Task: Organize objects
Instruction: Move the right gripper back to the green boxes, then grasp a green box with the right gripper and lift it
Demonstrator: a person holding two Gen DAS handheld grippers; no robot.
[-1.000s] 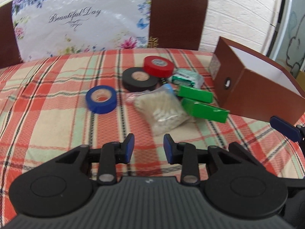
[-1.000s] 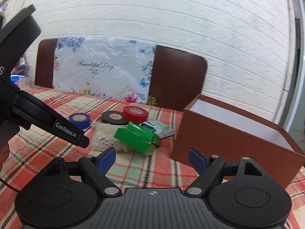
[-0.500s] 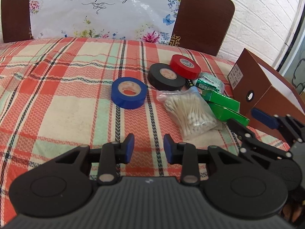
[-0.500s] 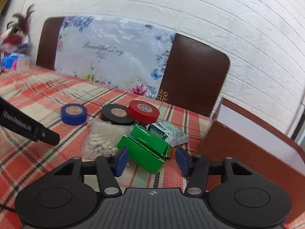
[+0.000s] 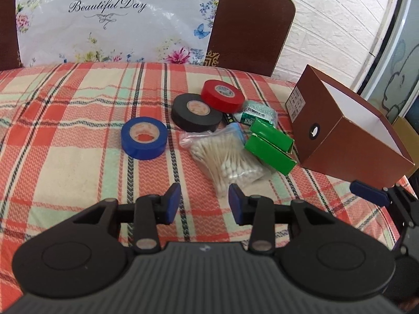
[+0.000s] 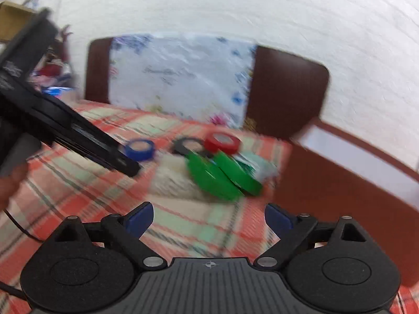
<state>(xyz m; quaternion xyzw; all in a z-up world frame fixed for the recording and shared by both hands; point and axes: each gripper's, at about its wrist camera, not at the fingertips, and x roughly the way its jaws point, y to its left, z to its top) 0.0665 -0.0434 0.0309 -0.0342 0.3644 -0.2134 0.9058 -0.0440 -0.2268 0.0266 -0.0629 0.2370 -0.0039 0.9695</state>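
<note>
- Nearest to me, my left gripper [image 5: 204, 200] hung over the checked tablecloth [image 5: 65, 157] with its blue pads a modest way apart; its jaws had just been opening a little, and nothing lay between them.
- My right gripper [image 6: 208, 221] stood spread wide, its jaws having just swung open, with only cloth showing in the gap. That view was badly smeared, so I could not judge anything fine from it.
- Just beyond the left pads lay a clear bag of cotton swabs [image 5: 225, 157], flat on the cloth.
- Touching the bag's right side were two green boxes [image 5: 269, 149], lying side by side.
- To the left of the bag, apart from it, sat a blue tape roll [image 5: 144, 137], lying flat.
- Farther back, a black tape roll [image 5: 196, 112] lay flat, with a red tape roll [image 5: 222, 95] leaning on its far edge.
- Behind the green boxes sat a small teal-and-white packet [image 5: 259, 113], probably a sealed pouch, though its print was too small for me to read.
- At the right stood an open brown box [image 5: 322, 141] with a white inside, just beside the green boxes.
- At the far edge, a dark brown chair back [image 5: 251, 26] carried a flowered plastic bag [image 5: 110, 18], with a white brick wall [image 5: 335, 18] behind.
</note>
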